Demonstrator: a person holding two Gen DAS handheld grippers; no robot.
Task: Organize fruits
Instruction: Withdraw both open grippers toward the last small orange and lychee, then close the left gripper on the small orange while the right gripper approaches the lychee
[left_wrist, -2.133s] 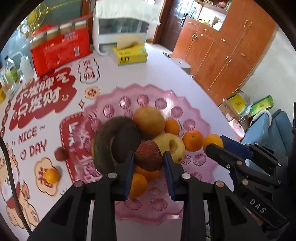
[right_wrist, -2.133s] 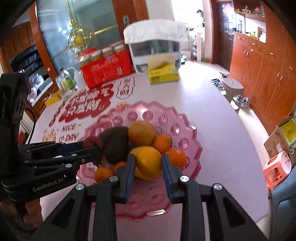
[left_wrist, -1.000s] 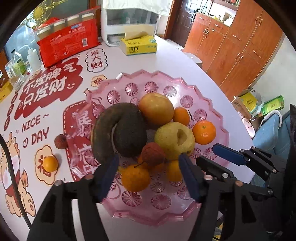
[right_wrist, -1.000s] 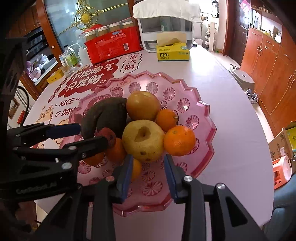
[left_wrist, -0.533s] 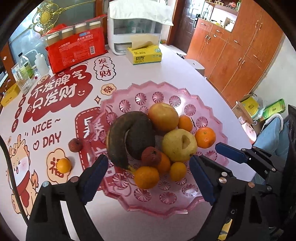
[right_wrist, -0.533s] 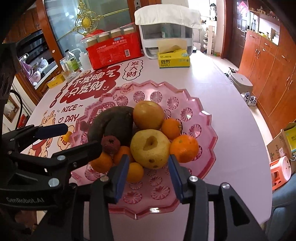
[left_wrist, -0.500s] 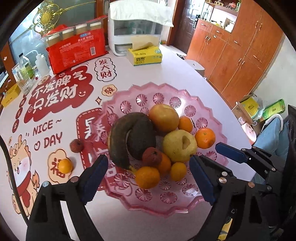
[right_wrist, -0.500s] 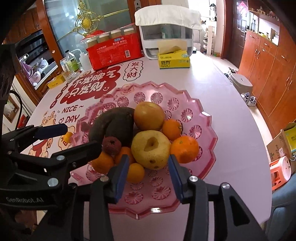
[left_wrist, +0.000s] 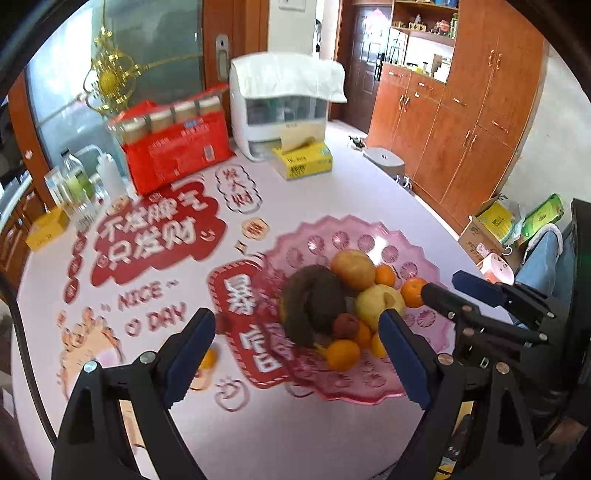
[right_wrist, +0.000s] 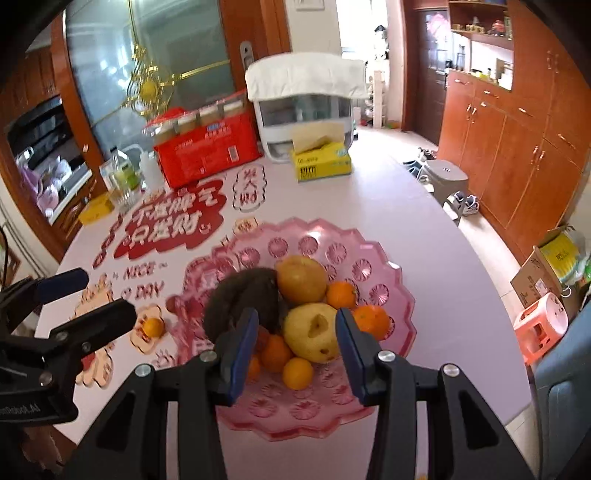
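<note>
A pink scalloped plate (left_wrist: 424, 325) (right_wrist: 380, 273) holds a dark overripe banana (left_wrist: 314, 299) (right_wrist: 236, 295), two pears (right_wrist: 314, 332), several small oranges (left_wrist: 341, 354) and a red lychee (left_wrist: 345, 325). A small orange (right_wrist: 152, 326) and a lychee (right_wrist: 173, 303) lie on the table left of the plate; in the left wrist view the orange (left_wrist: 208, 358) peeks out beside a finger. My left gripper (left_wrist: 295, 350) is open and empty, above the plate's left edge. My right gripper (right_wrist: 295, 339) is open and empty, above the plate's near side.
At the back of the table stand a red carton (left_wrist: 177, 151), a white covered appliance (left_wrist: 284, 103), a yellow tissue box (left_wrist: 304, 160) and bottles (left_wrist: 74, 184). Red decals cover the table. Wooden cabinets (left_wrist: 461, 122) and boxes on the floor are at the right.
Both grippers let go of their fruit, a lychee and an orange, into the plate, opened wide and drew back and up. The left view has swung left.
</note>
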